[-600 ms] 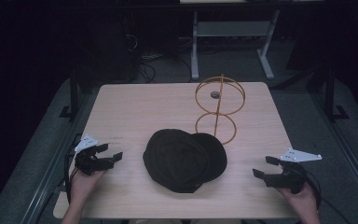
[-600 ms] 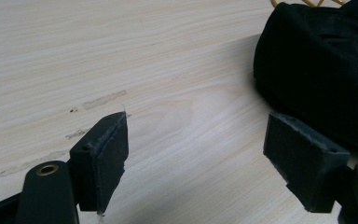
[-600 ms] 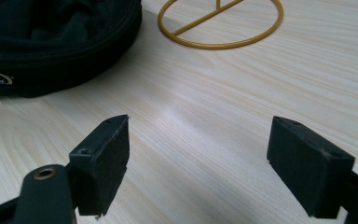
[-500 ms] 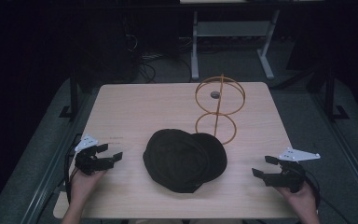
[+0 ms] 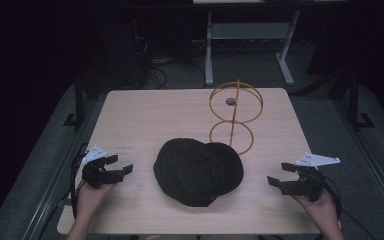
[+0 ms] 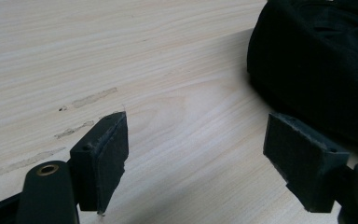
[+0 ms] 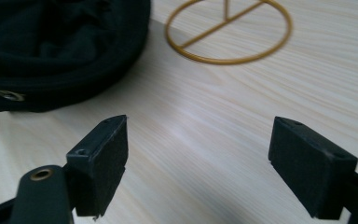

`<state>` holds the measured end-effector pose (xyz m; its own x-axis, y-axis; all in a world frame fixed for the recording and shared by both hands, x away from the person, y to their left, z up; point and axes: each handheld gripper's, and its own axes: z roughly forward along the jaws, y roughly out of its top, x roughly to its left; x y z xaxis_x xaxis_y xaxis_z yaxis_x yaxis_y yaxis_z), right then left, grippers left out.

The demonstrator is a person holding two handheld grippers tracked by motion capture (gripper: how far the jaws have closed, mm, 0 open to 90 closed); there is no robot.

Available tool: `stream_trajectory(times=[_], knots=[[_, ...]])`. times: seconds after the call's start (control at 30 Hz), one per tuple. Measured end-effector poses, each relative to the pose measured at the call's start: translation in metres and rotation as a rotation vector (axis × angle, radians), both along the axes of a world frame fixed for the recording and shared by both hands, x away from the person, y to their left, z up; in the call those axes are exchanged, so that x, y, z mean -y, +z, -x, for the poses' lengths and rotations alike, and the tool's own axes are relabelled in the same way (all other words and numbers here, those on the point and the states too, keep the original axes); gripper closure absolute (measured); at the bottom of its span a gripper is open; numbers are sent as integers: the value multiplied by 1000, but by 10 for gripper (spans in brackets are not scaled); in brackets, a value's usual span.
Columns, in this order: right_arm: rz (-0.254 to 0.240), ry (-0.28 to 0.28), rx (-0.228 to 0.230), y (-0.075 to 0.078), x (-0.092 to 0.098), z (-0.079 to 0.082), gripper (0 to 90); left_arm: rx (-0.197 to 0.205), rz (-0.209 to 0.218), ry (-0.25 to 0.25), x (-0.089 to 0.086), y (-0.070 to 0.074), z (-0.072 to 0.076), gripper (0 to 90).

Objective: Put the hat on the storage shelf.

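Hat (image 5: 198, 171) is lying mid-table (image 5: 145, 112), just in front of the gold wire stand (image 5: 234, 117). Left gripper (image 5: 121, 167) and right gripper (image 5: 278, 175) are resting well apart from it on either side, jaws spread, gripping nothing.

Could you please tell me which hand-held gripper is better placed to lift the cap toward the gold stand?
Probably the right hand-held gripper: it is open on the side of the cap nearest the stand.
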<state>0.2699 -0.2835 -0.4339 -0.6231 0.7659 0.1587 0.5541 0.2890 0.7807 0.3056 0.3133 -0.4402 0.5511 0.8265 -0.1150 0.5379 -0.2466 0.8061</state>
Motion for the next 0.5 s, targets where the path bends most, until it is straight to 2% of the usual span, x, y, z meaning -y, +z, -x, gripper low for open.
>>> stream_trajectory(times=[0.03, 0.13, 0.17, 0.5], knots=[[7, 22, -5, 4, -7, -2, 195, 0, 3, -4, 0, 0, 0, 219], [4, 40, -13, 7, -14, -4, 184, -1, 16, 3, 0, 0, -1, 219], [9, 63, -14, 11, -23, -5, 178, -2, 17, 0, 0, 0, -1, 219], [13, 136, 11, 25, -51, -3, 178, -3, 13, -3, 1, 0, -1, 219]])
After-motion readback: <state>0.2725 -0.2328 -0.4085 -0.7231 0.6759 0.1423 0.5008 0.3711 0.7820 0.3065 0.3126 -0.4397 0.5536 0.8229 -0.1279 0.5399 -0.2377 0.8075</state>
